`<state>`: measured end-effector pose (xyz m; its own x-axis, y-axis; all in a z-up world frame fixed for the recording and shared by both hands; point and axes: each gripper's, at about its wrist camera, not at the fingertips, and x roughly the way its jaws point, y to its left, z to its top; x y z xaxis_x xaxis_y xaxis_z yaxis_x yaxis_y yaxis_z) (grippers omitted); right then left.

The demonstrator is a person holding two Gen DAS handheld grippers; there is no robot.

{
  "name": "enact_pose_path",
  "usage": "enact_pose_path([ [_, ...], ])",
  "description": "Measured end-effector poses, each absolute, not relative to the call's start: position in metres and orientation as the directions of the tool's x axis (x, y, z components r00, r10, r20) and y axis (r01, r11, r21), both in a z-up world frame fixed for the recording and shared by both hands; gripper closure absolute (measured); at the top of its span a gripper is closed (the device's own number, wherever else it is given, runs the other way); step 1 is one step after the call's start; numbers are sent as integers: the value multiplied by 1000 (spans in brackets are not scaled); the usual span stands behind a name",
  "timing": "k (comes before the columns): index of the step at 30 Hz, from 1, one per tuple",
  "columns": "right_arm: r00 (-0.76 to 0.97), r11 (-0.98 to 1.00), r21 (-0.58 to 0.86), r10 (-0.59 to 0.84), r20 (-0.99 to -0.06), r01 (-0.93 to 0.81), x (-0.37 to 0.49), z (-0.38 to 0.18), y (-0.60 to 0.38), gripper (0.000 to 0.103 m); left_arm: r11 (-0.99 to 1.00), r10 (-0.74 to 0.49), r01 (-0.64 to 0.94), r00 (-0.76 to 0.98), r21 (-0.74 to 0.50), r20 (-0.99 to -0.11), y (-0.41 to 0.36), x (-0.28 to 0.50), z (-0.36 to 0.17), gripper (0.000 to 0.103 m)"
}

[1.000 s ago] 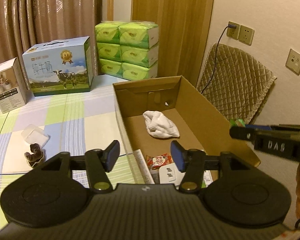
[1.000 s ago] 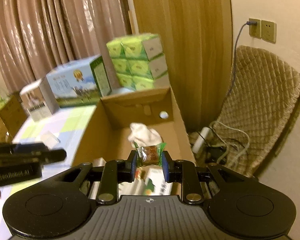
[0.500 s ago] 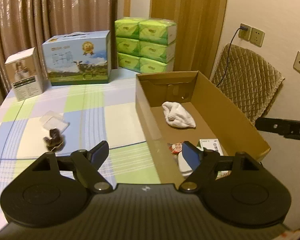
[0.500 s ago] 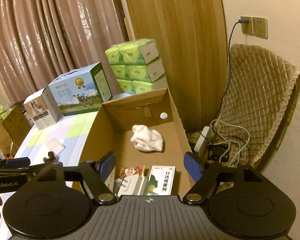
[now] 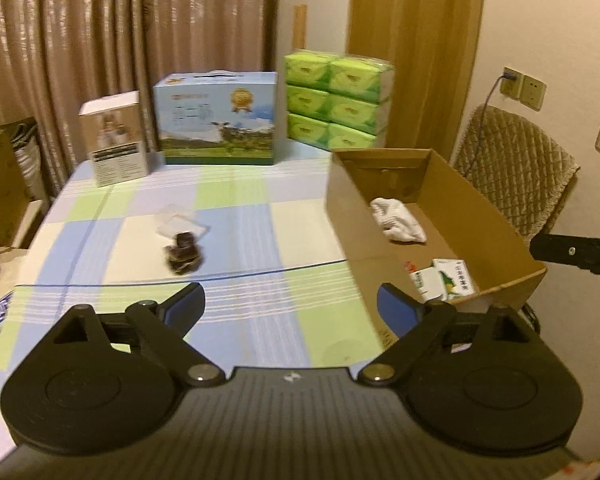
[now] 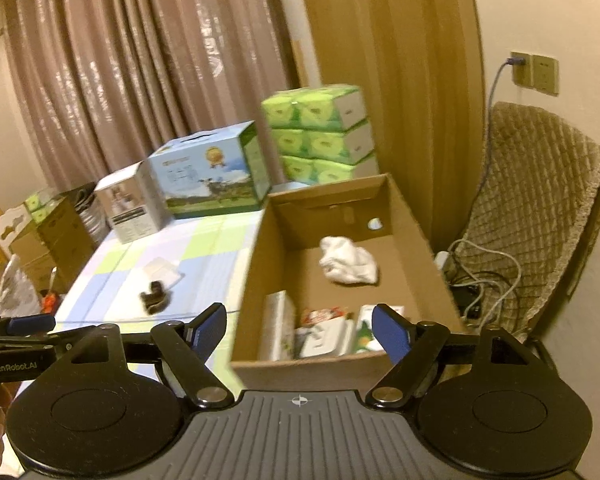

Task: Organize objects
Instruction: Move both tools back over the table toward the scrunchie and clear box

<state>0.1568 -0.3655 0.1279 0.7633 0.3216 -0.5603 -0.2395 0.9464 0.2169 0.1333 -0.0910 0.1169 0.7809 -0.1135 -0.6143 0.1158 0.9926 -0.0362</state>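
An open cardboard box [image 5: 496, 236] [image 6: 256, 264] stands on the right of the checked tablecloth. Inside lie a white cloth [image 5: 398, 224] [image 6: 348, 266], a green-and-white carton [image 5: 446, 282] [image 6: 366, 332], a red snack packet [image 6: 320, 314] and a white item [image 6: 320, 340]. A dark small object [image 5: 182, 258] [image 6: 154, 302] lies on the cloth beside a clear lid [image 5: 180, 222] [image 6: 162, 272]. My left gripper [image 5: 290, 312] hangs over the table left of the box, jaws opening, nothing between them. My right gripper [image 6: 298, 332] is at the box's near end, jaws opening and empty.
At the table's back stand a white carton [image 5: 114, 138], a blue milk box [image 5: 218, 120] and stacked green tissue packs [image 5: 336, 100]. A quilted chair [image 6: 540, 216] with cables [image 6: 480, 280] sits right of the box. Boxes and bags [image 6: 40, 232] crowd the floor at left.
The right gripper let go of the green-wrapped snack over the box and drew back. The left gripper widened and moved left, away from the box, over the tablecloth.
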Motion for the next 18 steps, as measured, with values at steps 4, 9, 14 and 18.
enact_pose_path([
  [4, 749, 937, 216, 349, -563, -274, 144, 129, -345, 22, 997, -73, 77, 789, -21, -609, -69, 115, 120, 8],
  [9, 738, 926, 219, 378, -559, -309, 132, 129, -323, 13, 999, -43, 39, 791, -20, -610, -44, 100, 122, 5],
  [14, 726, 918, 211, 394, -563, -334, 128, 129, -303, 11, 1000, -18, 2, 793, -27, -610, -22, 92, 122, 1],
  [18, 719, 914, 199, 402, -567, -354, 126, 128, -290, 10, 999, -7, -16, 791, -32, -612, -10, 89, 120, 1],
])
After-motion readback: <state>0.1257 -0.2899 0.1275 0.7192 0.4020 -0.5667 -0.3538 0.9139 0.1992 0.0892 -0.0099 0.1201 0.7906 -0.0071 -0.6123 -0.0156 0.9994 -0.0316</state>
